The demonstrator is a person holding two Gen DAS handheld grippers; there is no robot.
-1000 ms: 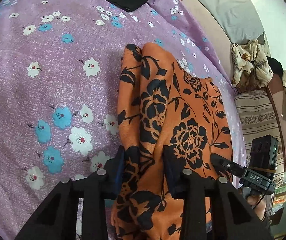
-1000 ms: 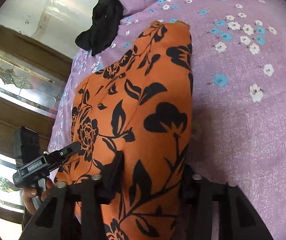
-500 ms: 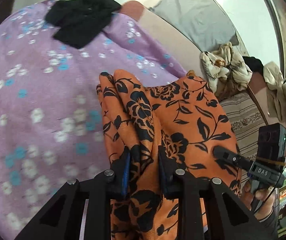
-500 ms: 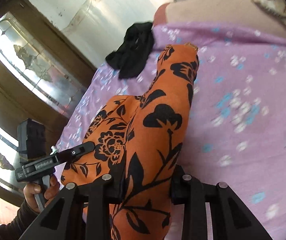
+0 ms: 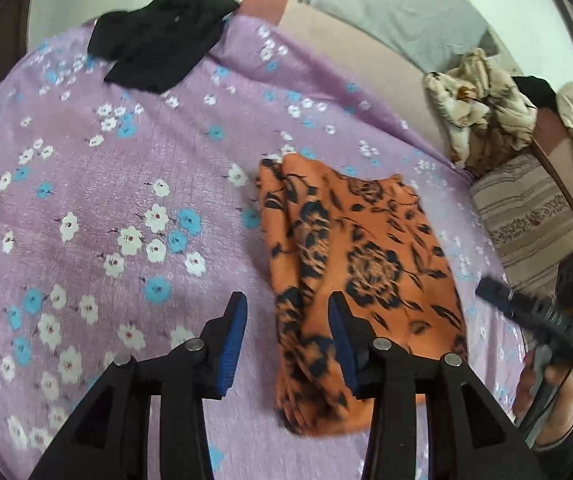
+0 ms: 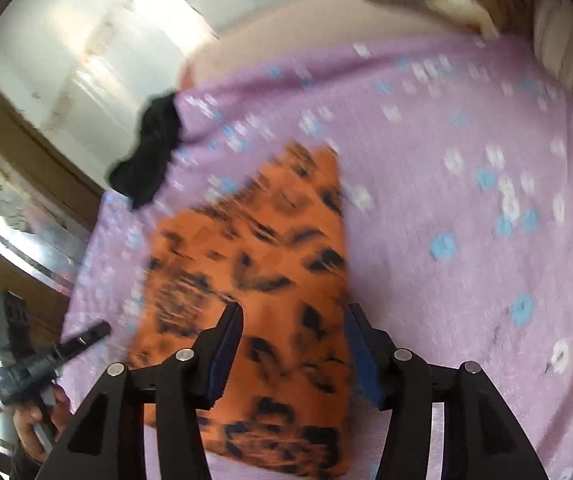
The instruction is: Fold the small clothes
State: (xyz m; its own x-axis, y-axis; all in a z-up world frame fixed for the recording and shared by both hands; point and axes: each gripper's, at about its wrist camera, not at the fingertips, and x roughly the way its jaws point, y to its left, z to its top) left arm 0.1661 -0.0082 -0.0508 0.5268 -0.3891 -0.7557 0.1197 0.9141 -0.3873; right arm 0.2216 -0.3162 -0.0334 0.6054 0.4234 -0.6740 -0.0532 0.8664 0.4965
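An orange garment with a black flower print [image 5: 366,264] lies folded on the purple flowered bedsheet [image 5: 126,184]. My left gripper [image 5: 286,320] is open above the garment's left edge, holding nothing. In the right wrist view the same garment [image 6: 270,280] lies flat, blurred by motion. My right gripper [image 6: 292,336] is open above its near end, holding nothing. Each gripper shows at the edge of the other's view: the right one [image 5: 542,316], the left one [image 6: 46,356].
A black garment [image 5: 158,52] lies at the sheet's far edge, also in the right wrist view [image 6: 150,156]. A beige crumpled cloth [image 5: 482,108] and striped cushion [image 5: 526,208] sit to the right. A wooden glass cabinet [image 6: 14,200] stands beside the bed.
Both grippers have opened and let go of the orange garment. It has dropped onto the sheet and lies flat. Both grippers have pulled back and up.
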